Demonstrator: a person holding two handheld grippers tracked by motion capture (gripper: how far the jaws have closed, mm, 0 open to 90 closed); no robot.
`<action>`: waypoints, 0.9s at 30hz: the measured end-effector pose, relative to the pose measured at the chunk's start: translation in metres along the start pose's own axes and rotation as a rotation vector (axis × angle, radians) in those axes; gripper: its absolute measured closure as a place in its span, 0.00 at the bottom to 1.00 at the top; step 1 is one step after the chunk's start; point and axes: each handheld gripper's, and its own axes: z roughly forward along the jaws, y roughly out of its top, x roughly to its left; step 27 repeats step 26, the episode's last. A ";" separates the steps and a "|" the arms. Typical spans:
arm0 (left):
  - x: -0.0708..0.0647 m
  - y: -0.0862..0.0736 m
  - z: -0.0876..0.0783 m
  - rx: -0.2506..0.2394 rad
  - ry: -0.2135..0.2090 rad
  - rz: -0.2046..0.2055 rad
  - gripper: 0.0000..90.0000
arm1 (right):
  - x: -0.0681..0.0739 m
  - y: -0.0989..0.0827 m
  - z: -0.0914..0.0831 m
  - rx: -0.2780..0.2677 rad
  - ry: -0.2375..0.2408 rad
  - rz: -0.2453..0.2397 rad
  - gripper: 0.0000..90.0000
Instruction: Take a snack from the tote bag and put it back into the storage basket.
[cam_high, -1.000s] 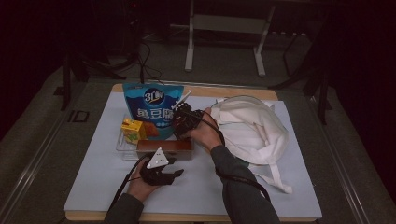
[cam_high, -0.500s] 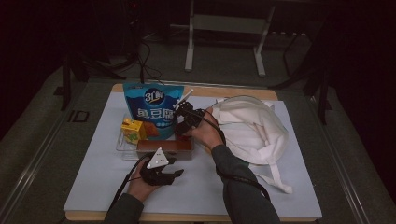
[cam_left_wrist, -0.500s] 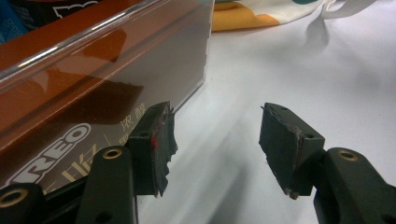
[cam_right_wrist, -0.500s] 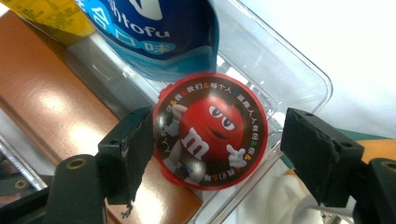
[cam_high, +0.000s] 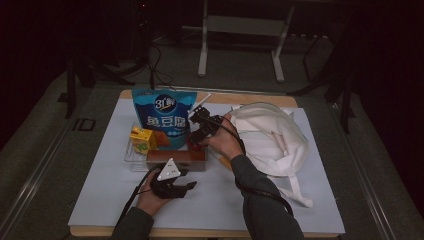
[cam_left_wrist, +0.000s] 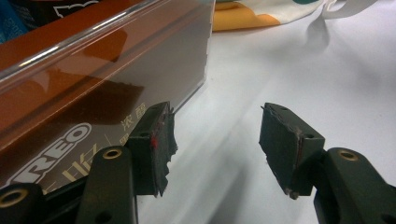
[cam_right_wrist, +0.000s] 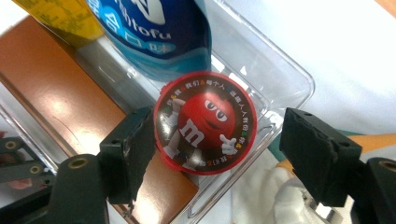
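Note:
A round red M&M's tub (cam_right_wrist: 205, 122) stands in a clear plastic tray (cam_right_wrist: 289, 79), next to a blue snack bag (cam_right_wrist: 163, 32). My right gripper (cam_right_wrist: 219, 126) hovers over the tub with its jaws open. The left pad (cam_right_wrist: 135, 149) is at the tub's rim and the right pad stays well clear of it. In the high view the right gripper (cam_high: 196, 139) hangs over the tray's right end. My left gripper (cam_left_wrist: 215, 114) rests open on the white mat, nothing between its jaws, beside a brown Oreo box (cam_left_wrist: 93, 84). From above, the left gripper (cam_high: 175, 186) lies just in front of that box (cam_high: 175, 159).
A yellow juice carton (cam_high: 141, 140) stands in the tray (cam_high: 131, 159) left of the blue bag (cam_high: 162, 117). A white cloth bag (cam_high: 272, 137) with loose straps lies at the right of the mat (cam_high: 100, 200). Beyond the table stand dark stands and cables.
The right hand has shifted only slightly above the tray. The left hand and its gripper have stayed where they were.

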 end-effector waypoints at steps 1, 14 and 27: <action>0.000 0.000 0.000 -0.001 0.000 0.000 0.49 | 0.000 0.000 -0.001 -0.006 0.001 0.003 0.30; 0.000 0.000 0.000 -0.001 0.001 -0.002 0.49 | -0.001 -0.005 -0.018 -0.035 -0.003 -0.023 0.32; 0.001 0.000 0.001 0.001 -0.002 -0.009 0.49 | -0.020 -0.028 -0.026 -0.052 0.011 0.014 0.32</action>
